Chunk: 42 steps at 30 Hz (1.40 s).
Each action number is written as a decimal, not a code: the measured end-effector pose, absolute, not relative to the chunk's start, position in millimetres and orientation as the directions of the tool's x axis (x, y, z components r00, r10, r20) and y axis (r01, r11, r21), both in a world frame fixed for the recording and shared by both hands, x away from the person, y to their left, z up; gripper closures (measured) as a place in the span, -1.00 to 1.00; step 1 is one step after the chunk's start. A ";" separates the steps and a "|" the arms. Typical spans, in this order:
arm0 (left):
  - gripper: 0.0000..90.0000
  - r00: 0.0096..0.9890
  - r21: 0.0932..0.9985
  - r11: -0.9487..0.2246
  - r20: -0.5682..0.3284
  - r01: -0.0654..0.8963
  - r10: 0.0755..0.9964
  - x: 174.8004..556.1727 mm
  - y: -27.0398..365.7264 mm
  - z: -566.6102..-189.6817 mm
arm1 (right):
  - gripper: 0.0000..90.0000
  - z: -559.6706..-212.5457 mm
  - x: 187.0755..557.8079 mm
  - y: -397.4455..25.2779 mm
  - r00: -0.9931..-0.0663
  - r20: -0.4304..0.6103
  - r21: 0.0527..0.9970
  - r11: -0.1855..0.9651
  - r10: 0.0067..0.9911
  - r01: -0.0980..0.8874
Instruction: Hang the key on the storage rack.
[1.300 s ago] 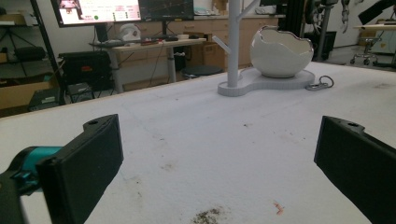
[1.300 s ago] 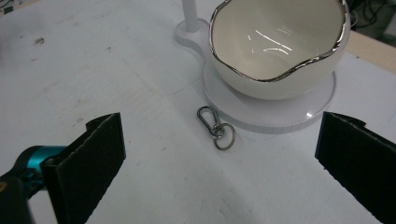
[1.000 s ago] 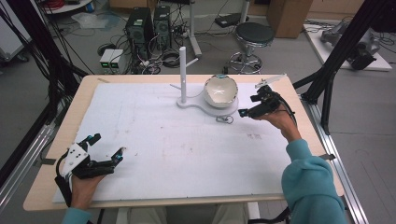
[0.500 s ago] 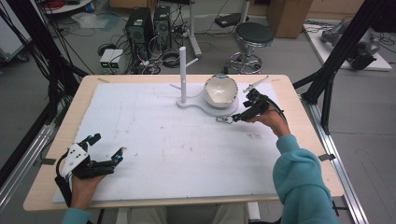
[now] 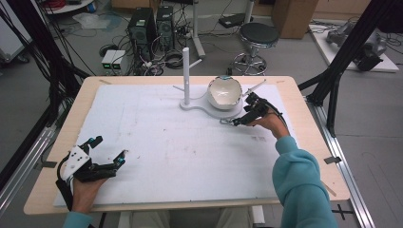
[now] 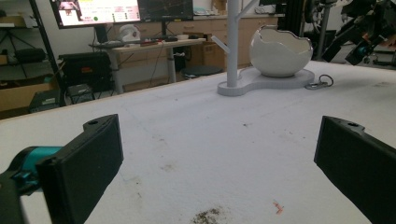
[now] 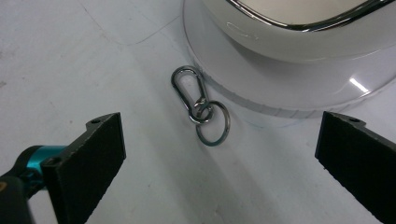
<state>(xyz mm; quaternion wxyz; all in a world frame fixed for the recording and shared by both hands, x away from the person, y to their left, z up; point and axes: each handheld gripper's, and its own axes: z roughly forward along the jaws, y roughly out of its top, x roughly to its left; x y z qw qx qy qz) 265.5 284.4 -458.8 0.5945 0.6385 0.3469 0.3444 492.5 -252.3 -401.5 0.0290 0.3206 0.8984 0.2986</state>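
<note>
Right gripper (image 7: 219, 154) wide, over clip (image 7: 190, 91) and ring (image 7: 213, 122) touching stand base (image 7: 261, 88). Descend straight, straddle clip, pinch away from base. Left gripper (image 6: 219, 163) wide, idle.

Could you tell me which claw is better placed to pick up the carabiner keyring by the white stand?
The right claw: it hangs open just over the carabiner keyring beside the stand's base. The left claw sits open at the table's near corner.
</note>
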 end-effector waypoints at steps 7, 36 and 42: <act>-0.96 0.522 0.998 -0.052 0.027 0.033 0.853 265.4 284.3 -458.8 | -0.98 -409.1 493.7 -246.8 -0.799 0.139 0.532 0.637 0.585 0.558; -0.96 0.524 0.998 -0.055 0.030 0.032 0.851 265.3 284.3 -458.9 | -0.08 -417.2 498.2 -244.1 -0.780 0.218 0.474 0.635 0.587 0.610; -0.96 0.523 0.998 -0.052 0.028 0.033 0.852 265.2 284.2 -458.9 | 0.17 -418.2 499.0 -244.8 -0.777 0.227 0.466 0.636 0.587 0.616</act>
